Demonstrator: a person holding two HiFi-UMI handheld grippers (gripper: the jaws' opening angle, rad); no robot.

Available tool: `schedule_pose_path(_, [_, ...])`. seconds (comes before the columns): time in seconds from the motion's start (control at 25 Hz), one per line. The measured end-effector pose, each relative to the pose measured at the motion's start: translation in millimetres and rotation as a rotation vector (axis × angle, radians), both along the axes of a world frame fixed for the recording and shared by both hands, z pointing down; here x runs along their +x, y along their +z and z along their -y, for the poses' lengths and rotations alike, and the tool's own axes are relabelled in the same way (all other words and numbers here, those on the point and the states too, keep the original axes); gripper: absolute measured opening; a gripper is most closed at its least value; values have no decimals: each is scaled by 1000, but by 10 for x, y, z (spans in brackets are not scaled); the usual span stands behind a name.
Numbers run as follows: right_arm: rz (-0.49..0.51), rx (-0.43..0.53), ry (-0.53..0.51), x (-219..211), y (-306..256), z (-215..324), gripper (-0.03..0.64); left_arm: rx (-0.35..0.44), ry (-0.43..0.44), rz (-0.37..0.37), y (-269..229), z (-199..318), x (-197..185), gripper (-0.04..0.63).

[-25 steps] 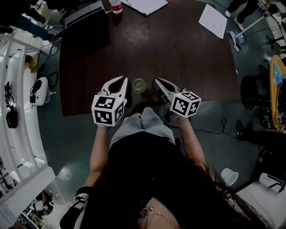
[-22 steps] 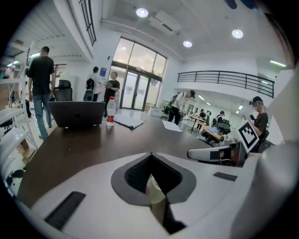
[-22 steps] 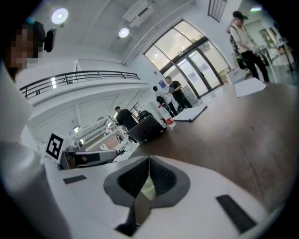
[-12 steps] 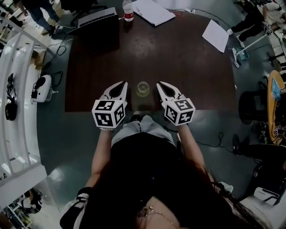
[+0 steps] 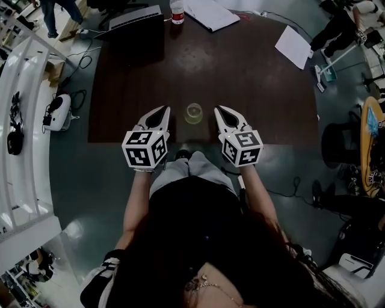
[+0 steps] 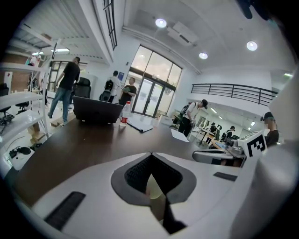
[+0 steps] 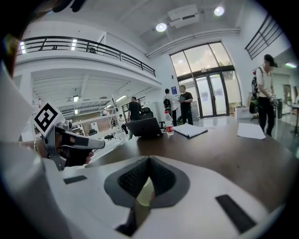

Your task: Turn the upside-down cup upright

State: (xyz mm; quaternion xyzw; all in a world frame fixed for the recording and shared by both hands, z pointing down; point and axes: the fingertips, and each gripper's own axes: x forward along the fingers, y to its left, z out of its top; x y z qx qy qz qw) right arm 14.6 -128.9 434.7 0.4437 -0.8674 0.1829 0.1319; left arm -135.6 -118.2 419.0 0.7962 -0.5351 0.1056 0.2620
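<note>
A small clear cup [image 5: 194, 113] stands on the dark brown table [image 5: 240, 72] near its front edge. From straight above I see only a round outline, so which way up it stands is unclear. My left gripper [image 5: 165, 109] is just left of the cup and my right gripper [image 5: 218, 109] just right of it. Neither touches it. Both are shut with nothing between the pads, as the closed tips show in the left gripper view [image 6: 150, 154] and the right gripper view [image 7: 149, 158]. The cup does not show in either gripper view.
At the table's far end are a black laptop [image 5: 135, 21], a water bottle [image 5: 177, 12] and an open notebook [image 5: 210, 13]; a loose sheet [image 5: 293, 45] lies far right. The person's knees are under the front edge [image 5: 192, 142]. People stand beyond the table [image 6: 67, 91].
Both grippers have shifted slightly along the cup's sides and the right one has rolled, turning its marker cube. The cup has stayed where it was. Both stayed shut.
</note>
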Motion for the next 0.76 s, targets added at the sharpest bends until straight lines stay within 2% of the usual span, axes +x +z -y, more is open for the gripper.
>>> schedule_pose_path(0.28, [-11, 12, 12, 55, -24, -25, 15, -4, 10, -35, 16, -12, 71, 3])
schedule_pose_path(0.48, [-18, 23, 21, 116, -45, -29, 15, 46, 22, -102, -100, 6, 119, 3])
schedule_pose_path(0.76, [12, 33, 23, 143, -97, 4, 15, 42, 21, -83, -98, 47, 140, 3])
